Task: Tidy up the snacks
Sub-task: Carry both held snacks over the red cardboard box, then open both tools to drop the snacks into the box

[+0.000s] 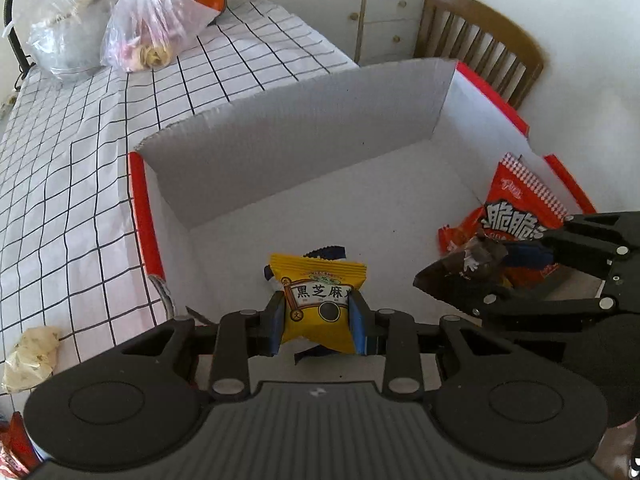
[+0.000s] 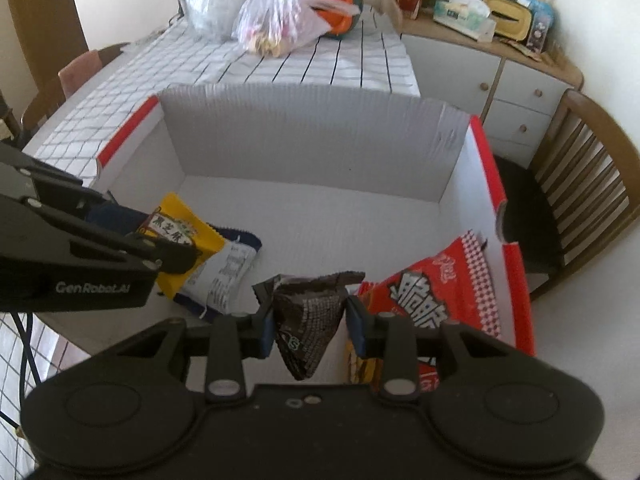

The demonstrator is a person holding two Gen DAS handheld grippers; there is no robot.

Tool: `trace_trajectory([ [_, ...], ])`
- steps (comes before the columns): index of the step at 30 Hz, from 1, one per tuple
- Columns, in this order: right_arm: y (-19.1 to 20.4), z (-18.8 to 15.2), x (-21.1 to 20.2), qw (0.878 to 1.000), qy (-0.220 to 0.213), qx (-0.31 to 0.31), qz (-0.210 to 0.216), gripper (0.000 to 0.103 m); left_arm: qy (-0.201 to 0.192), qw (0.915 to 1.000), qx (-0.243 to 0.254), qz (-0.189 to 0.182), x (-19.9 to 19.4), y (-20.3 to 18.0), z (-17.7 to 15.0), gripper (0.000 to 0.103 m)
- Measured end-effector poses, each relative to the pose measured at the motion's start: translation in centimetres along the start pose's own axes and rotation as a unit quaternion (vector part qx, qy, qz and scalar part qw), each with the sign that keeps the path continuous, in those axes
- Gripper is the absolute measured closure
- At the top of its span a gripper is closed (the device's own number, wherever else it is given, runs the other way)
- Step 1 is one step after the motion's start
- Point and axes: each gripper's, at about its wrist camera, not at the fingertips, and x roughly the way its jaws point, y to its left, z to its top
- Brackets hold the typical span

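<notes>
- The bench wears a white cloth with a black grid; at its far end sit two knotted clear plastic bags and an orange container.
- A wooden chair stands beside the bench, with a drawer cabinet behind it.
- A white cardboard box with red edges lies open on the bench, its floor mostly bare.
- A red crisp bag leans in the box's right near corner.
- The left gripper is over the box's near left part, fingers closed on both sides of a yellow sesame snack packet.
- The right gripper is just beside the red bag; its fingers pinch a dark brown wrapper packet, which hangs point down.
- A white and dark blue packet lies on the box floor under the yellow one.
- A crumpled pale wrapper rests on the cloth outside the box.
</notes>
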Motion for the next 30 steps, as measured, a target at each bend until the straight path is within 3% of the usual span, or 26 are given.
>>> trace_trajectory([
  [9, -0.5, -0.4, -0.2, 1.000, 0.001, 0.001, 0.008, 0.064, 0.011, 0.9999, 0.008, 0.006, 0.7, -0.8, -0.2, 0.071],
  [11, -0.5, -0.6, -0.6, 1.000, -0.005, 0.000, 0.009, 0.062, 0.007, 1.0000, 0.005, 0.005, 0.5, -0.7, -0.3, 0.063],
  [17, -0.5, -0.7, -2.7, 0.999, -0.032, 0.003, 0.014, 0.057, -0.023, 0.9997, -0.001, -0.004, -1.2, -0.6, -0.6, 0.049],
  [30, 0.6, -0.9, -8.4, 0.994, -0.101, 0.004, 0.032, 0.044, -0.102, 0.9942, -0.029, -0.015, -7.5, 1.2, -2.6, 0.048],
])
